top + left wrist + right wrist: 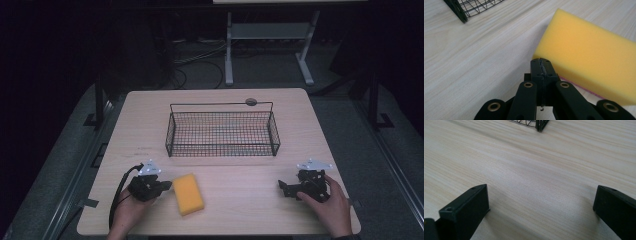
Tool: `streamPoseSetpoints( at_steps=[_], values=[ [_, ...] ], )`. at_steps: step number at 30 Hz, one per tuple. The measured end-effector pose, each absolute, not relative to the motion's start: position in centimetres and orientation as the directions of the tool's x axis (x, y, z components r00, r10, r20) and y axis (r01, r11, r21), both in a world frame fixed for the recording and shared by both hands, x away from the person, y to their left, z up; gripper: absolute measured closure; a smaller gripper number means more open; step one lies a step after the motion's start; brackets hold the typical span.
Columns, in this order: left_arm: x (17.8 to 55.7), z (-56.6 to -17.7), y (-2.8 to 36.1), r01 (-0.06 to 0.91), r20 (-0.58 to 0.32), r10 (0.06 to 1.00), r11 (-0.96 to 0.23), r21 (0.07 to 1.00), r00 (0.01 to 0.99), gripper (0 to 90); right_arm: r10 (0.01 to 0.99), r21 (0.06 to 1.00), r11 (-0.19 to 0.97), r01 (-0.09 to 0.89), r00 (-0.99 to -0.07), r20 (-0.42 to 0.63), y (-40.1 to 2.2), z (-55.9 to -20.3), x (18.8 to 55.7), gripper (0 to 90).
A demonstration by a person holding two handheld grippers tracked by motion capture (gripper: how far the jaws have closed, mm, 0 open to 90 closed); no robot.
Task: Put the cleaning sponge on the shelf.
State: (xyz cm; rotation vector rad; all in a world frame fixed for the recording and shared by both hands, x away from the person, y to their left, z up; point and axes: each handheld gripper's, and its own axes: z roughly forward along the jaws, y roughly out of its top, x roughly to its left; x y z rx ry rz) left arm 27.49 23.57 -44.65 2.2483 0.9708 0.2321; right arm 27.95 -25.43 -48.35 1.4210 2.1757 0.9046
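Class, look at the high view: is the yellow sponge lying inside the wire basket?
No. The sponge lies on the bare table, in front of the basket and beside the left gripper.

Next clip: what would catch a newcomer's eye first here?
The bright yellow sponge lying flat near the table's front edge stands out, with the left tool shut and empty right beside it. Behind it, mid-table, sits an empty black wire basket. The right tool, jaws wide open, rests on bare wood at the front right.
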Motion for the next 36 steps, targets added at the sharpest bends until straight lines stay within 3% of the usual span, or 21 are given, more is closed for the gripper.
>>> streamPoseSetpoints(
  at_steps=[36],
  values=[
    [30.1,-44.5,19.7,0.546,-0.093,0.65,-0.542,0.639,0.754,89.6,0.911,0.697,0.279,0.661,-0.412,0.026,-25.4,-48.4,28.0,0.0]
  ],
)
